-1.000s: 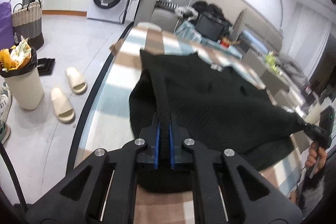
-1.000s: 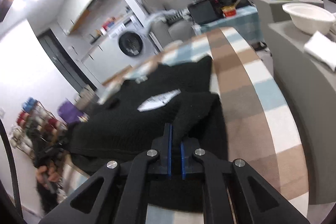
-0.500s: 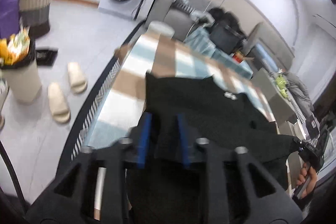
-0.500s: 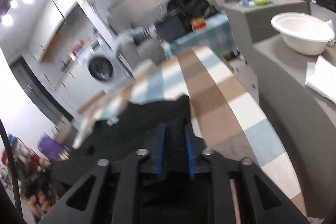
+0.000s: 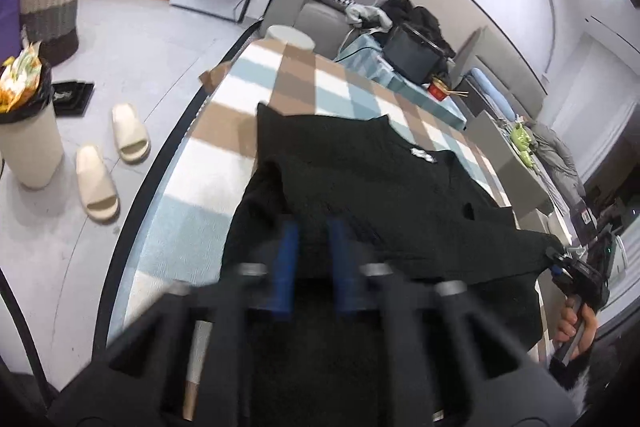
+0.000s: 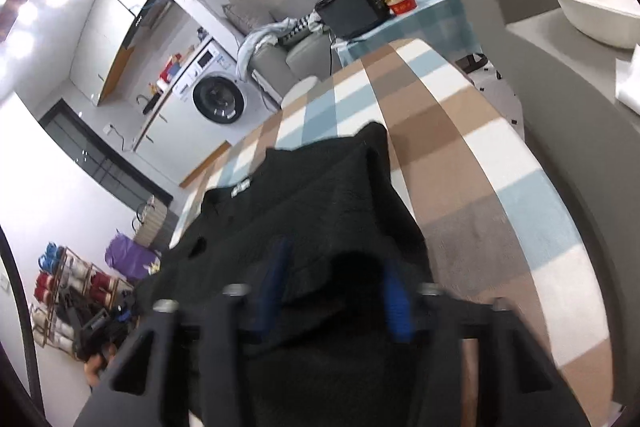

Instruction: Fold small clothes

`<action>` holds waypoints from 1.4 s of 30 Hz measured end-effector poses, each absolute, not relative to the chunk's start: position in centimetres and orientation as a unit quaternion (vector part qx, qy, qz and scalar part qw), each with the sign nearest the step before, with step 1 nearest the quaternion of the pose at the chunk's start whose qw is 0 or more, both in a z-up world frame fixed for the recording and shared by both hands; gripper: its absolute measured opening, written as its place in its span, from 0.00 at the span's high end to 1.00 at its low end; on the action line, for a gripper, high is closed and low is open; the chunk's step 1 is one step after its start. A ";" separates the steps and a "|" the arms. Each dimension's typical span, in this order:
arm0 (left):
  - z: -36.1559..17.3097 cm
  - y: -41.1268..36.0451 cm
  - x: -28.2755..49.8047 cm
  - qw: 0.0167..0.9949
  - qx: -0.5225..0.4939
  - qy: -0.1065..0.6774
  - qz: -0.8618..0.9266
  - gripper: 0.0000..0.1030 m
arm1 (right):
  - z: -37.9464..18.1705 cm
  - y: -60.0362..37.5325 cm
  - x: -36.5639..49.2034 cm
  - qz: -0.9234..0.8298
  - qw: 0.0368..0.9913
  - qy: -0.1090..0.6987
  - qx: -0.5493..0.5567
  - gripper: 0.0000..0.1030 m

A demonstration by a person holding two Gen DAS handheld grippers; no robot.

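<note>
Since one second ago both tongs have released the black garment [image 5: 372, 195].

Left view: left tongs [image 5: 312, 259] apart; garment folded over on worktop [image 5: 224, 131].

Right view: right tongs [image 6: 334, 287] apart. Further folds likely remain.

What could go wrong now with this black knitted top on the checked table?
Both claws, left and right, are open above the black knitted top, so the raised fold may spring back. Its near edge lies close to the checked table's side, so it could slide towards the floor.
</note>
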State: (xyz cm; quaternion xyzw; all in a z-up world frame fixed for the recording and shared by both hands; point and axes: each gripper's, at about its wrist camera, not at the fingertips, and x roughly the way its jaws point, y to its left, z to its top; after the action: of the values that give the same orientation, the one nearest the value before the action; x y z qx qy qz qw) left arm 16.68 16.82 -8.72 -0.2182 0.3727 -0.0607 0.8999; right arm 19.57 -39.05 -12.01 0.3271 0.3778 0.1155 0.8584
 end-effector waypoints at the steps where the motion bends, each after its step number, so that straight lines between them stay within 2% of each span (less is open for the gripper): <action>1: -8.3 16.8 16.7 0.902 -0.220 0.367 -0.063 0.96 | -11.8 -38.9 20.0 0.116 0.859 0.376 0.328 0.91; 2: -7.9 16.9 16.8 0.904 -0.220 0.360 -0.064 0.96 | -11.6 -38.8 20.3 0.117 0.859 0.372 0.332 0.95; 8: -5.5 18.1 19.1 0.909 -0.239 0.334 -0.066 0.96 | -9.3 -39.2 23.0 0.107 0.868 0.328 0.358 0.96; 11: -5.4 19.4 21.4 0.902 -0.280 0.323 -0.062 0.96 | -9.1 -39.9 25.6 0.074 0.862 0.323 0.384 0.95; 12: -5.8 20.0 22.4 0.898 -0.299 0.319 -0.054 0.93 | -9.2 -40.2 26.5 0.067 0.858 0.327 0.391 0.90; 13: -6.1 20.3 23.2 0.893 -0.304 0.328 -0.043 0.78 | -9.5 -40.4 27.2 0.058 0.856 0.332 0.392 0.76; 14: -6.5 20.5 23.8 0.887 -0.308 0.341 -0.037 0.67 | -9.7 -40.7 27.7 0.042 0.852 0.342 0.393 0.68; 15: -6.9 20.6 24.3 0.880 -0.313 0.354 -0.031 0.48 | -9.8 -41.0 27.8 0.030 0.853 0.346 0.390 0.63; 21: -8.1 19.8 23.7 0.886 -0.264 0.381 -0.016 0.41 | -10.0 -41.4 26.5 0.030 0.865 0.392 0.311 0.59; 24: -8.5 19.1 22.8 0.889 -0.238 0.390 -0.008 0.41 | -10.5 -41.4 25.5 0.023 0.863 0.424 0.275 0.58; 31: -8.1 16.7 22.8 0.898 -0.178 0.402 -0.014 0.41 | -10.2 -37.9 24.9 0.080 0.862 0.437 0.245 0.58; 39: -7.5 13.6 26.4 0.882 -0.166 0.434 -0.077 0.41 | -10.4 -36.3 25.1 0.091 0.853 0.445 0.256 0.57; 40: -7.7 13.3 27.1 0.879 -0.171 0.438 -0.082 0.42 | -10.5 -36.3 25.0 0.090 0.852 0.446 0.261 0.57; 41: -8.0 13.1 27.9 0.876 -0.175 0.442 -0.082 0.48 | -10.6 -36.4 25.0 0.089 0.851 0.446 0.264 0.57; 42: -8.4 13.0 28.7 0.874 -0.175 0.447 -0.076 0.77 | -10.8 -36.4 24.9 0.085 0.850 0.446 0.266 0.57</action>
State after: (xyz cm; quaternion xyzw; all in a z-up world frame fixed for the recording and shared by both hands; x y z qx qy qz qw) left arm 28.66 13.01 -8.44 -0.1755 0.4470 -0.0760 0.8739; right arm 24.91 -36.41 -10.76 0.2659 0.4464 0.0855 0.8501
